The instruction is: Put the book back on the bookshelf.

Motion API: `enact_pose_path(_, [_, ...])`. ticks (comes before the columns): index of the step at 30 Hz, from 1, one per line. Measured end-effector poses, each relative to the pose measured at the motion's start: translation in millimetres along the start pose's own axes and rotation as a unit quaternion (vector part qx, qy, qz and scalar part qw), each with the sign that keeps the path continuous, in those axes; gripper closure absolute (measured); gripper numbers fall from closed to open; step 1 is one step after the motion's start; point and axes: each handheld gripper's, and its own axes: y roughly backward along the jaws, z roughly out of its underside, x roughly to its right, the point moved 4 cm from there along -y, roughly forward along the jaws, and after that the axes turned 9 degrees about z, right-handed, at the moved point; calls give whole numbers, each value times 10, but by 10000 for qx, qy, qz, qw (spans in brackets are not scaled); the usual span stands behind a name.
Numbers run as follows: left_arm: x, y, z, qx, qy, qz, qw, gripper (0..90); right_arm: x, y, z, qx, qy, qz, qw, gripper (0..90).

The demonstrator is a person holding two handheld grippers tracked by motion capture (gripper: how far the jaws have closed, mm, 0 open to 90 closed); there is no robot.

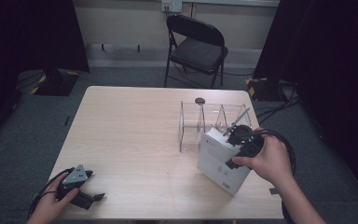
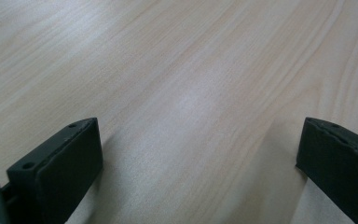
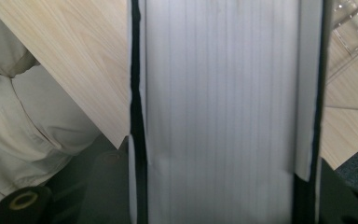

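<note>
A thick white book (image 1: pixel 221 161) stands tilted on its corner at the table's right front, leaning toward a clear plastic divider rack (image 1: pixel 205 123). My right gripper (image 1: pixel 242 140) grips the book's top end from the right, with a hand around the gripper. In the right gripper view the book's white page edge (image 3: pixel 223 116) runs up between the two dark jaws, which press on its covers. My left gripper (image 1: pixel 95 185) rests on the table's front left corner in a hand. Its jaws (image 2: pixel 200 135) stand wide apart over bare wood, with nothing between them.
The light wooden table (image 1: pixel 135 126) has a small black disc (image 1: pixel 200 100) behind the rack. A black folding chair (image 1: pixel 198 46) stands beyond the far edge. Cables lie on the floor at right. The rack's corner (image 3: pixel 354 23) and the person's pale clothing (image 3: pixel 23 116) flank the book.
</note>
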Motion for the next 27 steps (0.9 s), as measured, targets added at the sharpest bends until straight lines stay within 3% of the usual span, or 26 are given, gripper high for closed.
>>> enact_pose_path(27, [5,-9,-1,36,40,11,10000,0,255,56,353,-203,-454,136,9987,525])
